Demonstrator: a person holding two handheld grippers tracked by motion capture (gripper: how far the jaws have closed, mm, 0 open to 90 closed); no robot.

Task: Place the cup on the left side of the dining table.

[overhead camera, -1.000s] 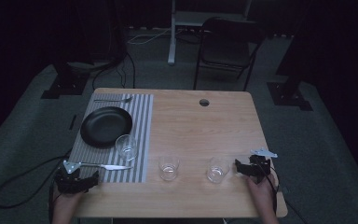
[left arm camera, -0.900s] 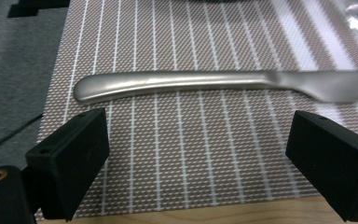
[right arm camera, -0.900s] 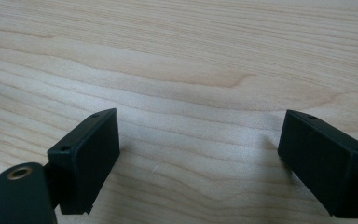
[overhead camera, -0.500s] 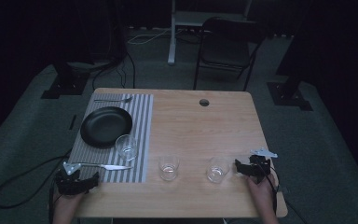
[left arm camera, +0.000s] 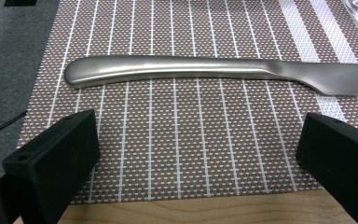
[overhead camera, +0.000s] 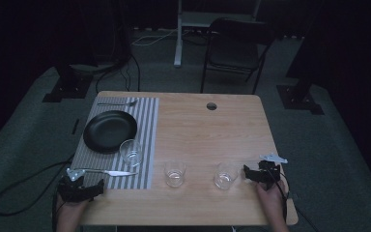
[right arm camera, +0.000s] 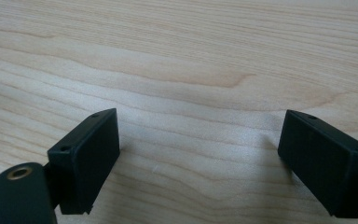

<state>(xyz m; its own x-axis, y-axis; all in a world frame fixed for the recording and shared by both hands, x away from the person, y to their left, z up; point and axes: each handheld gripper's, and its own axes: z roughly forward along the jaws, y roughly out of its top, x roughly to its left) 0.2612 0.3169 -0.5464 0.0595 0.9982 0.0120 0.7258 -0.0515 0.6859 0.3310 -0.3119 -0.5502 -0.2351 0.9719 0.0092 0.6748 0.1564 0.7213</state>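
The knife (left arm camera: 223, 72) lies flat on the striped placemat (left arm camera: 186, 149), at the lower left of the high view, just above the left gripper (overhead camera: 83, 189). In the left gripper view the knife runs across the upper half of the frame, handle end at the left, blade running off the right edge. Its long axis lies crosswise to the gripper's line of approach, parallel to the line between the two jaws. The left gripper (left arm camera: 198, 161) is by far the nearer one; the right gripper (overhead camera: 257, 175) rests at the lower right of the high view, just right of a glass (overhead camera: 225, 175) and well apart from the knife.

Left gripper state: jaws have just been opening and now stand wide apart, with bare placemat between them and the knife just beyond the tips. Right gripper (right arm camera: 200, 158) state: jaws apart over bare table (right arm camera: 177, 56).

Compared with the earlier high views, both hands and all tableware occupy the same positions.
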